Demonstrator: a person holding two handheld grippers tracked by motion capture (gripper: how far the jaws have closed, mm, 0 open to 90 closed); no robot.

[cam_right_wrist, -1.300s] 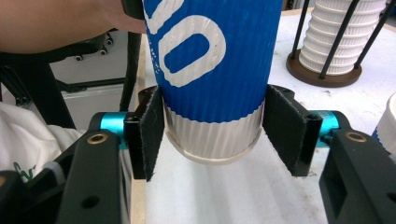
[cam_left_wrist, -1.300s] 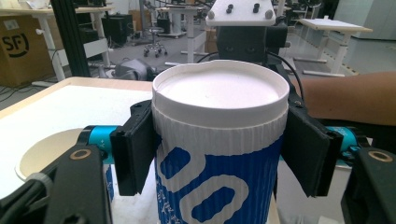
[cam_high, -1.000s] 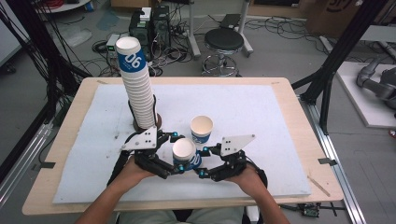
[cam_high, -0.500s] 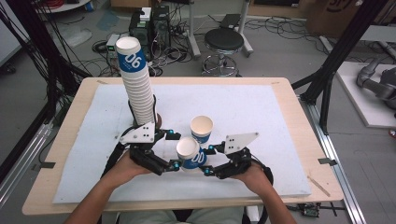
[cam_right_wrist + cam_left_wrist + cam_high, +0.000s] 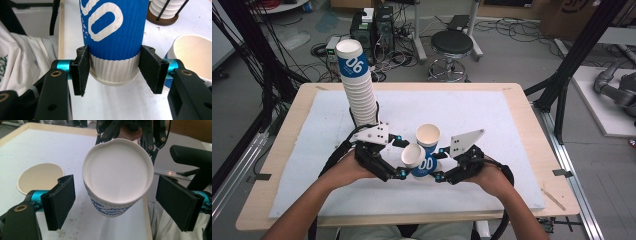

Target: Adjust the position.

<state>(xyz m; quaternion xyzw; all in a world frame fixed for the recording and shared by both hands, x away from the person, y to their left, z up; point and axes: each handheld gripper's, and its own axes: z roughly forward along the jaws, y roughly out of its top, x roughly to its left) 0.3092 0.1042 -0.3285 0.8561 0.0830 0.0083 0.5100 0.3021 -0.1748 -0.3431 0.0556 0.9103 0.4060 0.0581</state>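
Held cup (image 5: pixel 417 161), tilted above the bench (image 5: pixel 512 130) between your two grippers, just in front of the standing cup (image 5: pixel 428 136). Your right gripper (image 5: pixel 113 71) clamps its base, pads on the white ribbed band. Your left gripper (image 5: pixel 115 202) has jaws apart, having just closed slightly; the rim sits between the pads, untouched. The cup is judged light, thin-walled paper: it crushes easily, and the rim already looks dented. Take it low on the stiffer base, gently. Cup stack (image 5: pixel 357 85) stands behind.
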